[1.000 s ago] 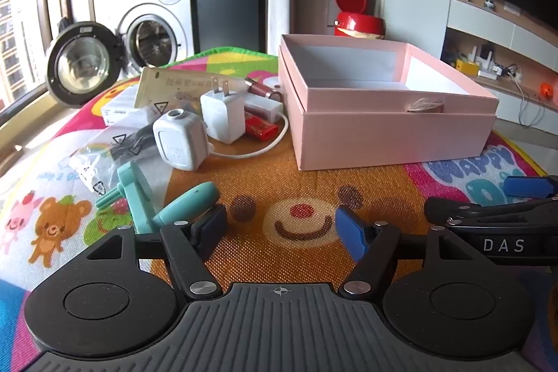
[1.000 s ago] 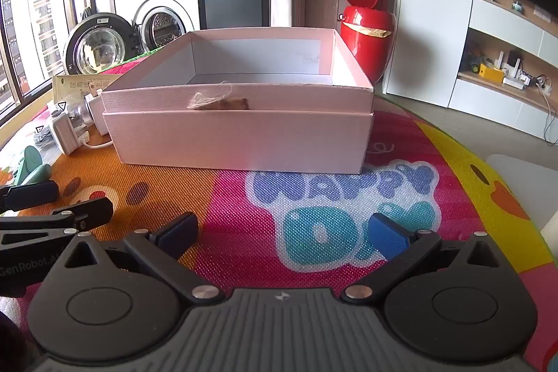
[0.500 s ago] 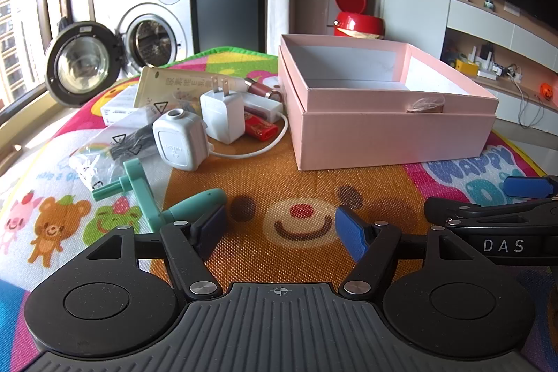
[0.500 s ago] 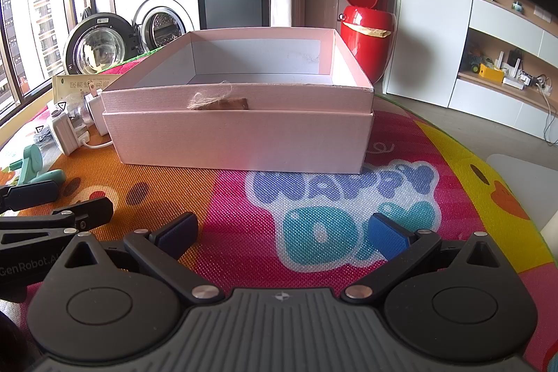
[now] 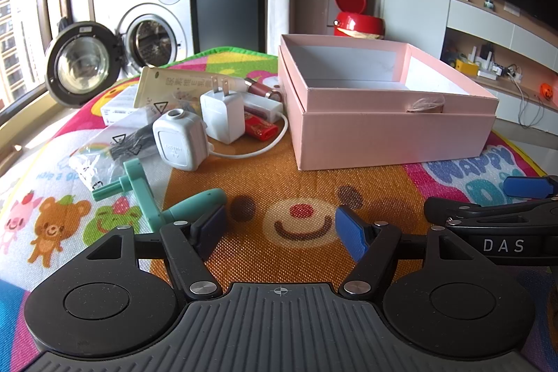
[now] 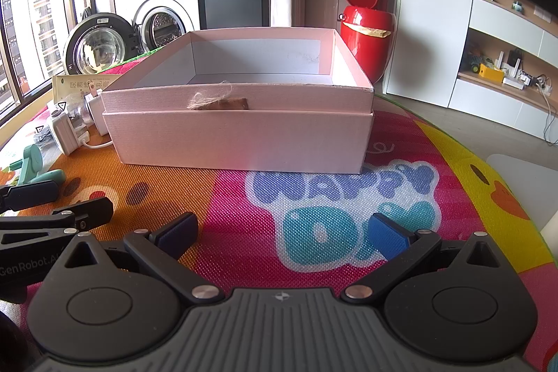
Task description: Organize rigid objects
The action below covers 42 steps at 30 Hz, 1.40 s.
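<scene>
An open pink box (image 5: 383,131) stands on the colourful mat, also in the right wrist view (image 6: 240,138); what lies on its floor is hidden. Left of it lies a pile: a white plug adapter (image 5: 221,115), a white square charger (image 5: 178,143) with cable, a red item (image 5: 259,129), a cream tube (image 5: 174,86), plastic bags. A teal plastic tool (image 5: 153,197) lies just left of my left gripper (image 5: 280,227), which is open and empty, its left pad beside the tool. My right gripper (image 6: 282,232) is open and empty, low over the mat before the box.
A red bin (image 6: 366,30) with raised lid stands behind the box. A washing machine with open door (image 5: 80,58) is at the back left. A white object (image 6: 523,169) lies beyond the mat's right edge. The right gripper's body (image 5: 495,225) reaches in at the left view's right.
The teal tool has turned and settled lower on the mat beside my left pad. Both grippers have stayed almost still.
</scene>
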### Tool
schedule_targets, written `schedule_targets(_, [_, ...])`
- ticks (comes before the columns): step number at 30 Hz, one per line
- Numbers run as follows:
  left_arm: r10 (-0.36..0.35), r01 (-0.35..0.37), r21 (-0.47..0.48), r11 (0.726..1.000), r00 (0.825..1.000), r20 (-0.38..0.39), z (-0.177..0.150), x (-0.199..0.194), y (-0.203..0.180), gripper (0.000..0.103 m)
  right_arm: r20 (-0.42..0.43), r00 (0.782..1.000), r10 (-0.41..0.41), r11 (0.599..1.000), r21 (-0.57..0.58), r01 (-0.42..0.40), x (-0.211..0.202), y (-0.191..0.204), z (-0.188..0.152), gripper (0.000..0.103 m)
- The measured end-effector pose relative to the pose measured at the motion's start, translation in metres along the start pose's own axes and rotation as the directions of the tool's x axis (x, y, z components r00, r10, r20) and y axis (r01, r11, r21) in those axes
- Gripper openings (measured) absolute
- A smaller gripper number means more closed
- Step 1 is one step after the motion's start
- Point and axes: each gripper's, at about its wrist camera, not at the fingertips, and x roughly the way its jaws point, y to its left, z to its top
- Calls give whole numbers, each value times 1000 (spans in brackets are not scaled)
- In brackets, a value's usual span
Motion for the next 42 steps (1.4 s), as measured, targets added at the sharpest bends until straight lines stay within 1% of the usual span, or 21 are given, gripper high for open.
schedule_targets(33, [9, -9, 10, 1000, 1000, 1, 0, -2, -5, 75, -1, 1000, 2, 1000, 2, -2, 1, 2, 0, 103])
schedule_targets(35, [3, -3, 4, 1000, 1000, 2, 1, -1, -3, 74, -3, 1000, 4, 1000, 4, -4, 4, 2, -1, 103])
schedule_targets(38, [-14, 14, -4, 1000, 1000, 7, 0, -6, 2, 69, -9, 1000, 10, 1000, -6, -10, 2, 0, 2, 103])
schedule_targets(40, [-51, 51, -3, 999, 999, 13, -3, -17, 7, 67, -25, 999, 27, 999, -18, -27, 1, -3, 5, 103])
schedule_targets(42, [-75, 75, 13, 997, 996, 37, -6, -34, 14, 67, -54, 998, 41, 999, -33, -43, 2, -3, 9, 103])
